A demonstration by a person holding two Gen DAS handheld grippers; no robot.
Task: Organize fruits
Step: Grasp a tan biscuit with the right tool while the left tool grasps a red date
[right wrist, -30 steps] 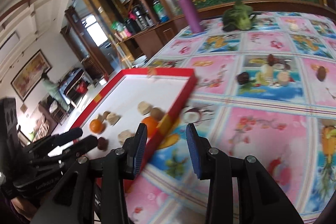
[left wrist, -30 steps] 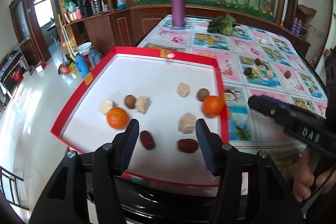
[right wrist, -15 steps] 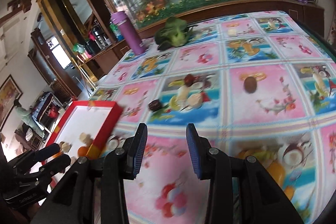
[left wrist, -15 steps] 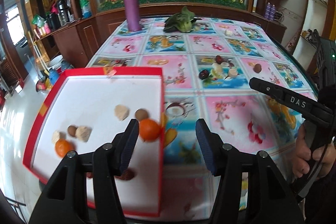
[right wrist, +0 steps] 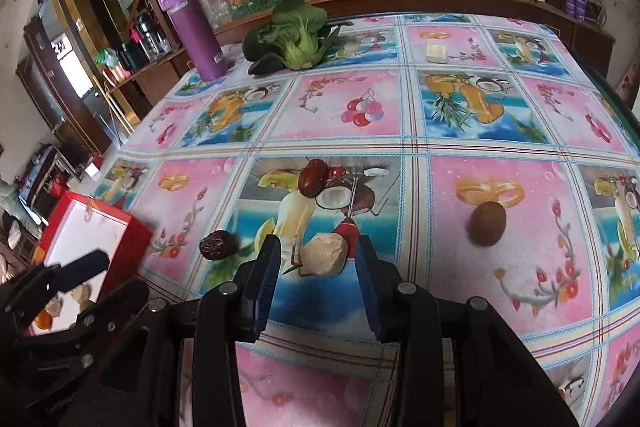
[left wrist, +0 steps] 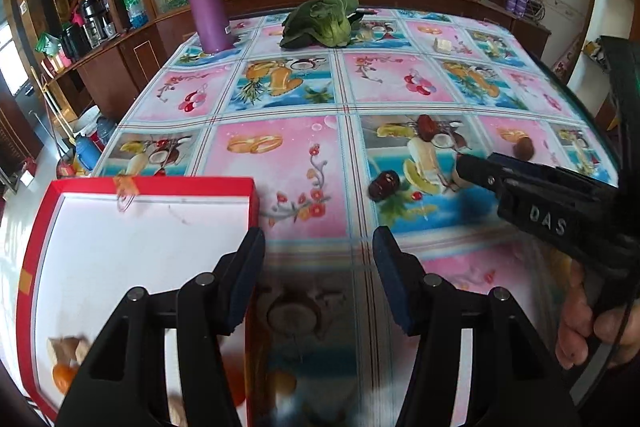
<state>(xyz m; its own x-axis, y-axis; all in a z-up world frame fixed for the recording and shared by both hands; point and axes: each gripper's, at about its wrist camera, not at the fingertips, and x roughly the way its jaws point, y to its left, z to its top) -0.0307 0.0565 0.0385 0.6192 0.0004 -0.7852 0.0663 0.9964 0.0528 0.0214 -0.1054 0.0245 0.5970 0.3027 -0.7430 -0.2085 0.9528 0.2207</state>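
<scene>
A: Where is the right claw [right wrist: 316, 259] at this moment?

B: It is low over the tabletop [right wrist: 500, 115], and its jaws stand apart. Between them lies a pale beige lump [right wrist: 325, 253]. The right finger seems to be very near to it, but I cannot tell if it touches; the left finger is clearly apart from it.

A: What else is close to it?

B: A dark wrinkled date [right wrist: 218, 245] lies to the left of the claw, a smooth red date [right wrist: 311, 177] lies behind the lump, and a round brown fruit [right wrist: 487, 223] lies well to the right.

A: And the left claw [left wrist: 318, 251]?

B: It is released too and holds nothing. It hangs over the right edge of the red tray [left wrist: 152, 183], which has a white floor. In the near corner of the tray I see an orange fruit [left wrist: 64, 377] and a beige piece [left wrist: 68, 347], but they are blurred.

A: Something more on the far side?

B: A purple bottle [right wrist: 192, 31] stands upright there, and a green leafy vegetable [right wrist: 294, 35] lies near to it. A small pale yellow block [right wrist: 436, 53] lies to the right of the vegetable.
</scene>
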